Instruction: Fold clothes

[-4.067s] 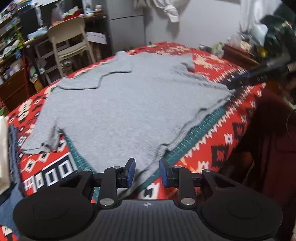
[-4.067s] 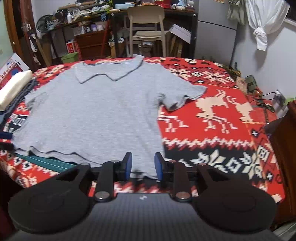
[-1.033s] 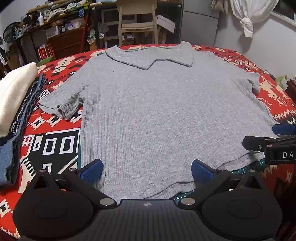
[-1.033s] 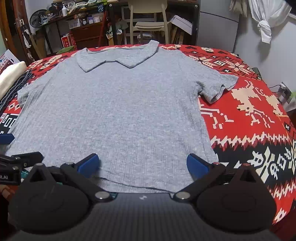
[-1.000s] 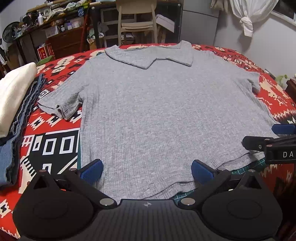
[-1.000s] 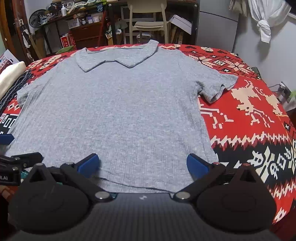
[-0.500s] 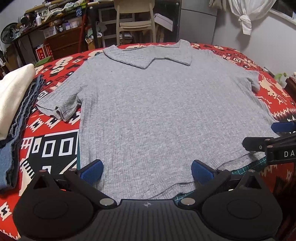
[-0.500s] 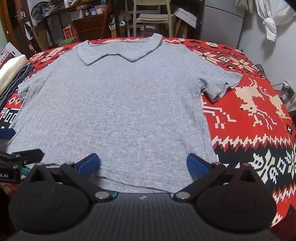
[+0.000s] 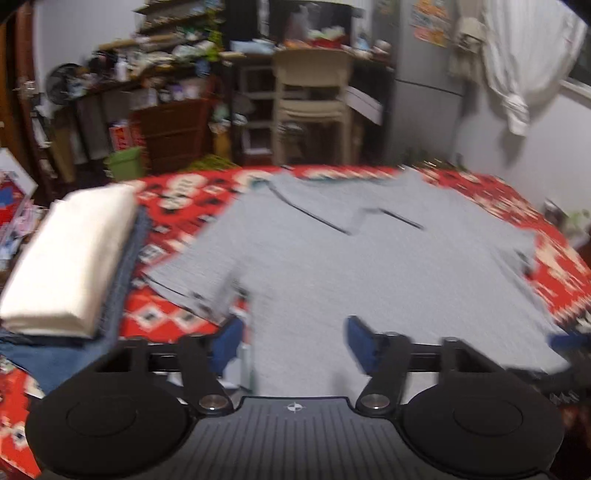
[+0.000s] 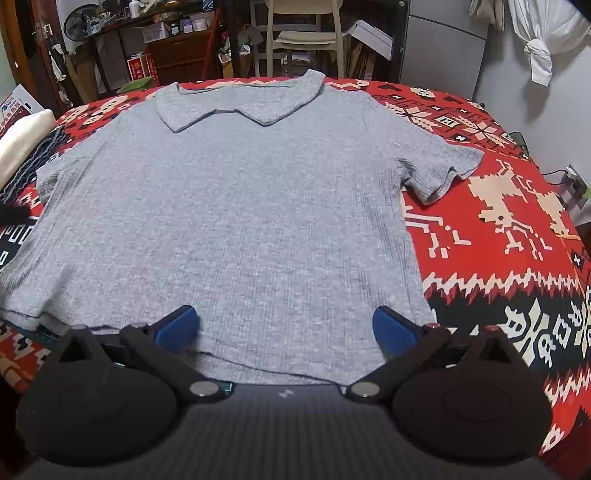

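Observation:
A grey ribbed polo shirt (image 10: 240,203) lies spread flat, collar away from me, on a red patterned blanket (image 10: 498,221). My right gripper (image 10: 284,328) stands wide open low over the shirt's near hem, its blue pads (image 10: 177,326) on either side of a stretch of the hem without pressing on it. In the blurred left wrist view the shirt (image 9: 369,266) lies ahead. My left gripper (image 9: 294,343) hovers over its near left part, by the left sleeve. Its jaws are closing, about half apart, with no cloth pinched between the pads.
A folded white cloth (image 9: 70,258) lies on folded blue jeans (image 9: 122,288) at the blanket's left edge. Beyond the far edge stand a cream chair (image 10: 303,33), cluttered shelves and a grey cabinet (image 10: 443,48). A knotted white curtain (image 10: 539,48) hangs at the right.
The left gripper has lifted and swung toward the left sleeve, which blurs its view, and its jaws have narrowed from wide apart. The right gripper has stayed where it was, wide open.

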A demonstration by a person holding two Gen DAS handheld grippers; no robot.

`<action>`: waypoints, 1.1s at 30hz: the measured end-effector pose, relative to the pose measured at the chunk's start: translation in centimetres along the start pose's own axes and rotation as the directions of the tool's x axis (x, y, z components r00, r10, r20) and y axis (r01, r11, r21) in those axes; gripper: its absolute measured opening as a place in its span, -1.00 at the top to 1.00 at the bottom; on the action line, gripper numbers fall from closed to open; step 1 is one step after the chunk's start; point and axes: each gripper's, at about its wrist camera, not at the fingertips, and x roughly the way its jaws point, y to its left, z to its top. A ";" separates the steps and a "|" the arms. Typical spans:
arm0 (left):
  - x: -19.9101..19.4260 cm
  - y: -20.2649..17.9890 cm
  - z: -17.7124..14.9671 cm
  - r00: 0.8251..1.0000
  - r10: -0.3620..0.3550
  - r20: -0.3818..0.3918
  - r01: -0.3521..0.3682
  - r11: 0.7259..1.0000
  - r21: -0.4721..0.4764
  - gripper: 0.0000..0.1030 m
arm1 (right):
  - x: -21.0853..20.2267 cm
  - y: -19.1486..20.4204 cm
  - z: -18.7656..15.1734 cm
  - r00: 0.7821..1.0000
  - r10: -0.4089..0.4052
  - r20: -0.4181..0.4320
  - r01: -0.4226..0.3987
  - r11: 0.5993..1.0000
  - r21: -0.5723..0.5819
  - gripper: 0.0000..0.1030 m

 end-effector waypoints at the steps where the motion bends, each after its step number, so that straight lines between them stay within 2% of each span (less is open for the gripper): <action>1: 0.6 0.9 0.3 0.999 0.038 0.005 -0.038 0.999 -0.012 0.30 | 0.0 0.0 0.0 1.000 0.000 0.002 0.000 1.000 -0.001 -0.99; 2: 1.2 1.9 0.6 0.997 0.076 0.009 -0.076 0.997 -0.025 0.38 | 0.0 0.0 0.0 1.000 -0.001 0.003 0.001 1.000 -0.001 -0.99; 4: 2.7 3.8 1.1 0.992 0.125 0.002 -0.125 0.991 -0.052 0.67 | 0.0 0.1 0.0 1.000 -0.003 0.002 0.003 1.000 -0.001 -0.99; 5: 3.4 4.6 1.3 0.991 0.135 -0.004 -0.135 0.989 -0.065 0.72 | 0.0 0.1 0.0 1.000 -0.004 0.002 0.004 1.000 -0.001 -0.99; 9: 6.1 7.5 2.0 0.989 0.145 -0.018 -0.146 0.983 -0.115 0.74 | 0.0 0.1 -0.2 1.000 -0.007 0.008 0.007 1.000 0.000 -0.99; 16: 9.9 10.7 3.0 0.991 0.114 -0.065 -0.125 0.970 -0.207 0.79 | -0.1 0.1 -0.3 1.000 -0.006 0.017 0.006 1.000 -0.001 -0.99; 22: 11.8 10.0 3.4 0.985 0.149 -0.091 -0.159 0.980 -0.122 0.85 | -0.1 0.1 -0.4 1.000 -0.006 0.021 0.006 1.000 -0.001 -0.99; 27: 12.2 10.5 3.5 0.977 0.190 -0.095 -0.199 0.974 -0.109 0.84 | -0.1 0.1 0.0 1.000 -0.006 0.004 0.006 1.000 -0.001 -0.99; 33: 12.3 10.2 3.3 0.975 0.199 -0.097 -0.204 0.978 -0.041 0.80 | -0.9 0.5 1.0 1.000 -0.025 0.015 0.026 0.999 -0.026 -0.99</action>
